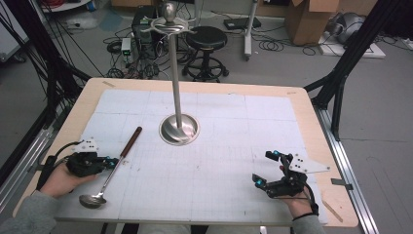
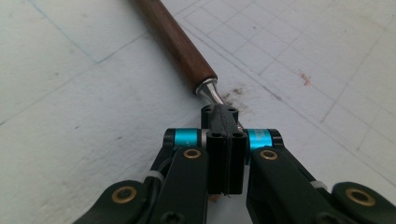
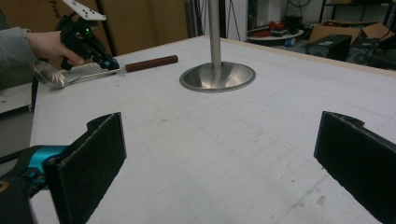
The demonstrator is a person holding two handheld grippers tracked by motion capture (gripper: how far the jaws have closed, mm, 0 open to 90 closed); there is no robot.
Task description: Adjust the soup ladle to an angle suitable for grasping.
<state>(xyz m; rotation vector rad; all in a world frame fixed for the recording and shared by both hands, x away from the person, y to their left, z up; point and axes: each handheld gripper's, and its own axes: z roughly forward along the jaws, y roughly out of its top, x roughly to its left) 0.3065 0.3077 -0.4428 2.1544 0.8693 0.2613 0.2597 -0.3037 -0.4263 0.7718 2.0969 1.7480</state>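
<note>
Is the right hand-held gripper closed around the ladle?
No: the right hand-held gripper stands open above bare mat, while the ladle lies across the table.

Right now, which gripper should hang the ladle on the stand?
Left. The left gripper is already shut on the ladle shaft below its wooden handle; the right gripper sits open and empty, away from the stand.

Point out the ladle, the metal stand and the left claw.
ladle [image 1: 130, 142]: high view, on its wooden handle.
metal stand [image 1: 179, 129]: high view, on its round base.
left claw [image 1: 115, 162]: high view, at its tips, shut on the ladle's metal stem.
</note>
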